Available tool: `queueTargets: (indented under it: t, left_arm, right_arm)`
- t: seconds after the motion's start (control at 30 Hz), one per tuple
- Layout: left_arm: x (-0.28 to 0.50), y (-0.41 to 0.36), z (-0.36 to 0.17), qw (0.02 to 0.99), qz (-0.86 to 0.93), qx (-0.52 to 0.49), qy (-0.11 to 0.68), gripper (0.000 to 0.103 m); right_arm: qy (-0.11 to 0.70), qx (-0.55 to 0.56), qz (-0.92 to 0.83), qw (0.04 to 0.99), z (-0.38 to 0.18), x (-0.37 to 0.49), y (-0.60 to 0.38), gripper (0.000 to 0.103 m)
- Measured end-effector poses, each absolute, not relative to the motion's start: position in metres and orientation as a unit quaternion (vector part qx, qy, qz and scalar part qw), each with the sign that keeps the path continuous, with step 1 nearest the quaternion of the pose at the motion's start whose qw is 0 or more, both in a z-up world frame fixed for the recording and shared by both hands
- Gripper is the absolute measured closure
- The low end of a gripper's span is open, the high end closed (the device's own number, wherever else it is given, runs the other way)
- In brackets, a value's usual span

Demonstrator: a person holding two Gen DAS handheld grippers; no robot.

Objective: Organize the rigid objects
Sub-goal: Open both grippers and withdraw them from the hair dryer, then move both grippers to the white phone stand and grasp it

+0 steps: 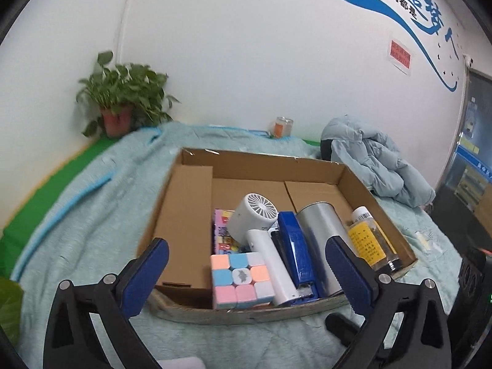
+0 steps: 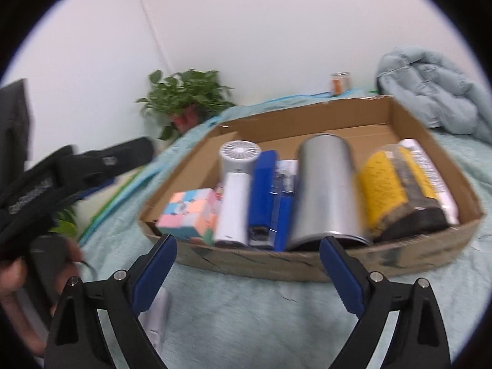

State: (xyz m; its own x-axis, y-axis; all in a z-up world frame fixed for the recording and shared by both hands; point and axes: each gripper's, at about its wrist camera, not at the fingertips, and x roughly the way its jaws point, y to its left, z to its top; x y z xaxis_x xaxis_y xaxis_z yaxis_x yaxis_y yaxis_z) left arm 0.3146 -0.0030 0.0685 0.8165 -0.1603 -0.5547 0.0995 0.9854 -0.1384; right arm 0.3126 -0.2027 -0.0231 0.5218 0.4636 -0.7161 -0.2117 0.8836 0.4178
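Cardboard box point(image 1: 196, 215) on blanket point(image 1: 77, 230): cube point(image 1: 241, 279), fan point(image 1: 255, 215), stapler point(image 1: 295, 246), tin point(image 1: 323, 240), bottle point(image 1: 369, 240) packed along near wall; far half bare. Left gripper point(image 1: 246, 276), right gripper point(image 2: 247, 267) released, empty.

A leafy green plant in a reddish pot point(image 1: 118, 120) stands against the white wall point(image 1: 246, 61), at the edge of a pale teal quilted blanket point(image 1: 92, 215). A small clear jar with an orange label point(image 1: 282, 126) sits by the wall. A crumpled light-blue puffer jacket point(image 1: 375, 160) lies nearby on the blanket. Blue painted lettering point(image 1: 430, 15) and a red notice point(image 1: 400, 55) mark the wall.
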Motion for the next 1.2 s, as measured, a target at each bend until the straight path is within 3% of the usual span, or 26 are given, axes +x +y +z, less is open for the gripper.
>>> queueTargets:
  t: [0.13,0.17,0.2,0.23,0.27,0.37,0.43,0.47,0.63,0.93,1.03,1.1,1.2]
  left_arm:
    - [0.293,-0.001,0.073,0.957,-0.066,-0.033,0.280,0.002]
    - [0.288,0.001,0.072,0.956,-0.061,-0.033,0.284,0.020]
    - [0.285,0.002,0.071,0.954,-0.064,-0.036,0.290,0.068]
    - [0.283,0.005,0.068,0.949,-0.067,-0.042,0.306,0.099]
    - [0.283,0.009,0.065,0.942,-0.048,-0.048,0.328,0.102]
    - [0.266,0.017,0.067,0.946,0.001,-0.049,0.319,0.098]
    - [0.254,0.020,0.069,0.946,0.021,-0.038,0.320,0.048]
    - [0.250,0.023,0.069,0.945,0.031,-0.036,0.322,0.001]
    - [0.237,0.048,0.052,0.939,0.061,-0.027,0.338,0.000]
    - [0.252,0.085,-0.047,0.861,-0.036,-0.132,0.490,0.001]
    - [0.256,0.082,-0.069,0.844,-0.049,-0.147,0.514,0.007]
    - [0.257,0.075,-0.076,0.835,-0.056,-0.146,0.527,0.017]
    - [0.257,0.063,-0.082,0.829,-0.057,-0.133,0.540,0.017]
  right_arm:
    - [0.439,0.107,0.169,0.876,-0.015,0.295,-0.206,0.009]
    - [0.434,0.105,0.165,0.880,-0.013,0.291,-0.208,0.011]
    - [0.428,0.106,0.161,0.883,-0.011,0.286,-0.210,0.035]
    - [0.426,0.101,0.155,0.886,-0.009,0.282,-0.212,0.056]
    - [0.429,0.088,0.142,0.888,-0.008,0.278,-0.212,0.082]
    - [0.417,0.083,0.139,0.894,-0.004,0.270,-0.216,0.078]
    - [0.413,0.078,0.146,0.896,0.000,0.266,-0.215,0.035]
    - [0.410,0.081,0.151,0.896,0.001,0.264,-0.215,0.004]
    - [0.419,0.101,0.164,0.887,0.001,0.258,-0.216,0.002]
    - [0.449,0.106,0.250,0.851,-0.010,0.242,-0.182,0.002]
    - [0.443,0.090,0.275,0.849,-0.006,0.229,-0.169,0.002]
    - [0.447,0.077,0.283,0.845,-0.007,0.222,-0.163,0.002]
    - [0.457,0.066,0.291,0.838,-0.010,0.214,-0.159,0.002]
